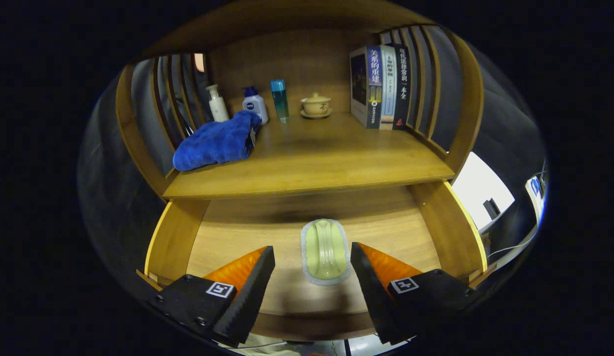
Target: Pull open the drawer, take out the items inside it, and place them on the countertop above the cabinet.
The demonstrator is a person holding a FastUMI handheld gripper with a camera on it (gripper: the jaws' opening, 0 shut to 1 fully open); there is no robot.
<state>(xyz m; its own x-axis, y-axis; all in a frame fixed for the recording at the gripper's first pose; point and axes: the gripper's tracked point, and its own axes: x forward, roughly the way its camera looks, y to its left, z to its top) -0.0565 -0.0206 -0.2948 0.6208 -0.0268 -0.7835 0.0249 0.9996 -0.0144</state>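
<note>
Drawer [223, 237], pulled open: one pale green packet [325, 251] lying flat between the tongs [312, 269], whose fingers stand apart, untouching. Bare wood either side. Counter [327, 163] beyond: blue towel [215, 143], bottles [255, 105], lidded cup [316, 105], books [381, 86]; middle free.

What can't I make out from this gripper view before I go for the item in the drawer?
- Drawer front: hidden beneath the open gripper and its body.
- Pale green item: lies between the fingers; whether they touch it can't be told, nor what it is.
- Blue towel: covers the lower part of the white bottle on the countertop.
- Books: spines too small to read.
</note>
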